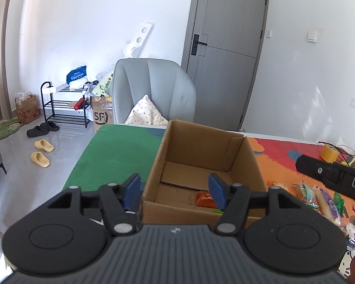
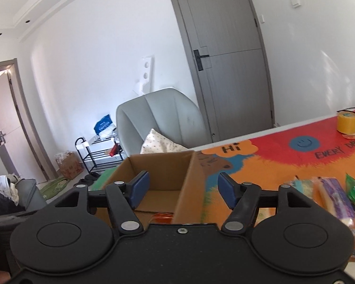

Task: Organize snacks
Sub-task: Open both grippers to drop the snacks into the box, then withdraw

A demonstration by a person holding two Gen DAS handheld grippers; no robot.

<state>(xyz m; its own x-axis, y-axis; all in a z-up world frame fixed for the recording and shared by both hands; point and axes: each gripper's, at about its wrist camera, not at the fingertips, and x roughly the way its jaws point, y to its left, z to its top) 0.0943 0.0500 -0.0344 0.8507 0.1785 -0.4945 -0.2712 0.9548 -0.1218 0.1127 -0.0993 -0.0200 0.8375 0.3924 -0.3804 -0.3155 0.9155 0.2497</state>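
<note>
An open cardboard box (image 1: 253, 163) stands on a colourful mat; it also shows in the right wrist view (image 2: 189, 184). An orange snack packet (image 1: 204, 198) lies on its floor near the front wall, also glimpsed in the right wrist view (image 2: 162, 217). Several wrapped snacks (image 1: 326, 200) lie on the mat right of the box, and in the right wrist view (image 2: 333, 196). My left gripper (image 1: 174, 188) is open and empty above the box's front left corner. My right gripper (image 2: 183, 185) is open and empty above the box's right wall; its body (image 1: 331, 174) shows at the right.
A roll of yellow tape (image 2: 347, 120) and cables sit at the mat's far right. A grey armchair (image 1: 153, 90) with a pillow stands behind the table. A shoe rack (image 1: 66, 104), boxes and slippers (image 1: 41, 151) are on the floor at left. A grey door (image 1: 227, 47) is behind.
</note>
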